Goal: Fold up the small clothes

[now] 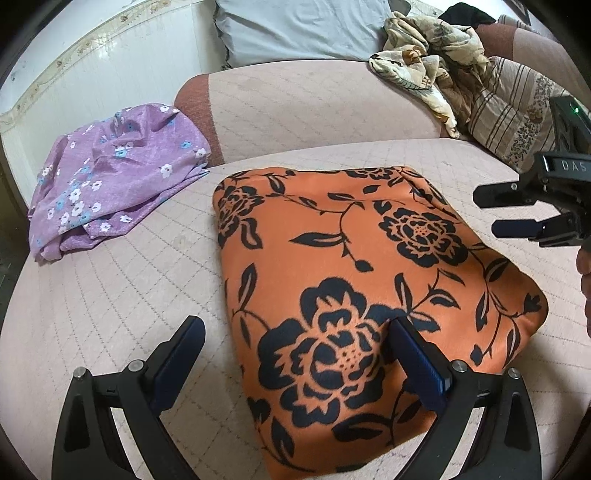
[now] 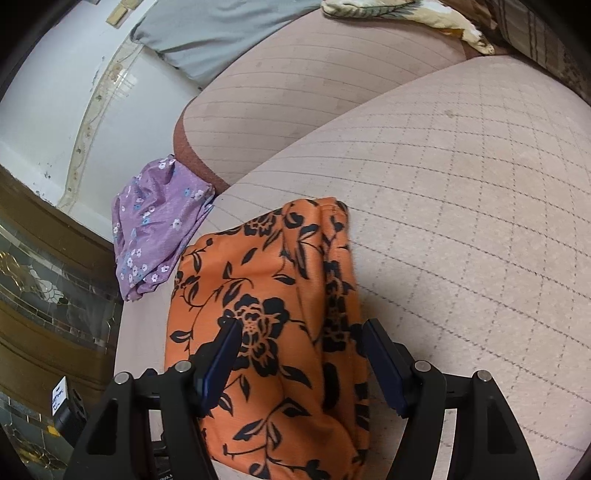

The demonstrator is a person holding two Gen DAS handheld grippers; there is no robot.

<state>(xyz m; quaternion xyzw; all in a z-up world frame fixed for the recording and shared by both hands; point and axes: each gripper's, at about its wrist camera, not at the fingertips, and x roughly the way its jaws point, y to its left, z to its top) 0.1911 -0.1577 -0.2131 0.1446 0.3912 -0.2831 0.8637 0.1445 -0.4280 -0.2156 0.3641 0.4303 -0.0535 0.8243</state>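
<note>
An orange cloth with black flowers (image 1: 354, 280) lies folded flat on the pink quilted cushion (image 1: 110, 306). My left gripper (image 1: 295, 332) is open wide at the cloth's near end, with one finger over the fabric and the other over the bare cushion. At the right edge of the left wrist view, my right gripper (image 1: 485, 212) hovers open beside the cloth's far right side. In the right wrist view the right gripper (image 2: 301, 328) stands open above the orange cloth (image 2: 266, 295); the fabric lies below and between the fingers, and no pad presses on it.
A crumpled purple flowered garment (image 1: 118, 181) (image 2: 159, 229) lies at the cushion's left end. A heap of beige patterned cloth (image 1: 424, 62), a grey pillow (image 1: 295, 26) and a striped cushion (image 1: 509, 107) sit behind. A wooden glazed door (image 2: 44, 280) stands at the left.
</note>
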